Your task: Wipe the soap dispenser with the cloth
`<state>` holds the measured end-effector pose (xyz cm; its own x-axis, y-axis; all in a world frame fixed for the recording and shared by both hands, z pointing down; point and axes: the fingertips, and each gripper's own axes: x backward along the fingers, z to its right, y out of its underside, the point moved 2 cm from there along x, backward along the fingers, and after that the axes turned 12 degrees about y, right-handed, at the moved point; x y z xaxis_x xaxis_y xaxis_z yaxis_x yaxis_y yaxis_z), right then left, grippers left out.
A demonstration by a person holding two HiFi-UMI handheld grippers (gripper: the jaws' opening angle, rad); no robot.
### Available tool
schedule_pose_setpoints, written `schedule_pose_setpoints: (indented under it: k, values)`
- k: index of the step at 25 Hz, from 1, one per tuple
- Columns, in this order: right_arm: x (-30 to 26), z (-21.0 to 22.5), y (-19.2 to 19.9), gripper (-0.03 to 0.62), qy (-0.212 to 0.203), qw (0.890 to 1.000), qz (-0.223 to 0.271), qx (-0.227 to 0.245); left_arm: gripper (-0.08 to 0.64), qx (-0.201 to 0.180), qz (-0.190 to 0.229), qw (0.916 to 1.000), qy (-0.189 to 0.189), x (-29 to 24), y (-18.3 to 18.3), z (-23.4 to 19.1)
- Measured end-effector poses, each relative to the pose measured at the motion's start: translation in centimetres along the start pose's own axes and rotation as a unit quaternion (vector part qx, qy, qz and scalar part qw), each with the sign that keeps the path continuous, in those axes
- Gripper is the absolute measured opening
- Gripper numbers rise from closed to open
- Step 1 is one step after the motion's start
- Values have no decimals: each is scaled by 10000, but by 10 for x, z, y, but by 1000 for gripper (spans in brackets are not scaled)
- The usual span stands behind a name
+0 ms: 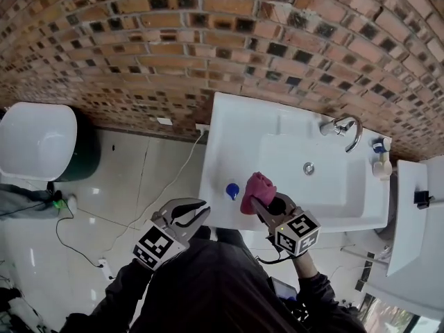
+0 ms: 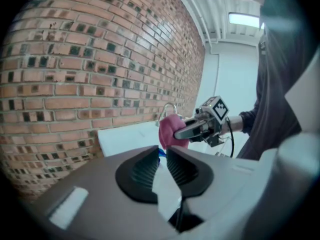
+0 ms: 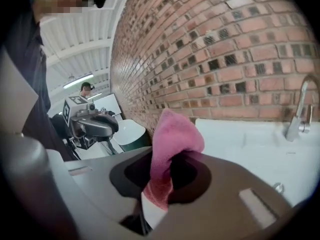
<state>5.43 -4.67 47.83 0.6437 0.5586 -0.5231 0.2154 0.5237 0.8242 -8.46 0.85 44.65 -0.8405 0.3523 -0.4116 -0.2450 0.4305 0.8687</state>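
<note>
Soap dispenser: one. Only its blue top (image 1: pixel 232 191) shows from above. It stands on the front left rim of the sink (image 1: pixel 236 127), outside the basin.
Cloth: one, pink (image 1: pixel 258 188), bunched. It lies just to the right of the soap dispenser; whether the two touch cannot be told.
Right gripper: (image 1: pixel 260 204) jaws closed on the cloth. The fabric is pinched between the pads and its folded end stands up past the jaw tips. The gripper sits over the sink's front rim.
Left gripper: (image 1: pixel 197 211) jaws brought together with nothing between them. It is held off the sink's front left corner, below and left of the soap dispenser and apart from it.
Gripper count: two, each carrying a cube with square markers.
Access: the soap dispenser's top is in plain sight between the two grippers. The cloth and the right gripper crowd its right side.
Faucet: one, chrome (image 1: pixel 345 127), at the basin's back right.
Drain: one (image 1: pixel 309 168), in the basin floor.
Small items: two on the sink's right rim beside the faucet, a blue-capped one (image 1: pixel 378 145) and a pale bottle (image 1: pixel 381 166).
Brick wall: (image 1: pixel 208 40) behind the sink.
Floor: pale and glossy (image 1: pixel 132 186), with a thin cable (image 1: pixel 69 245) lying on it.
White lid: one, rounded (image 1: pixel 38 141), on a dark green body, well left of the sink.
Shelf: one, white (image 1: pixel 406 220), right of the sink, carrying a small black item (image 1: pixel 421 198).
</note>
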Motion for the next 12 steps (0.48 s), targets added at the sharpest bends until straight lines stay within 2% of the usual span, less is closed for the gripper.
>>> schedule_pose_setpoints:
  k: [2, 6, 12]
  values:
    - [-11, 10, 15, 71, -192, 9991, -209, -310, 49, -29, -102, 9999, -56, -5, -1, -1]
    - [-36, 10, 30, 71, -608, 9956, -367, -604, 62, -85, -321, 9994, -100, -15, -2, 2]
    - [-71, 16, 71, 69, -945, 9848, -985, -1078, 103, -65, -478, 9985, -243, -24, -3, 3]
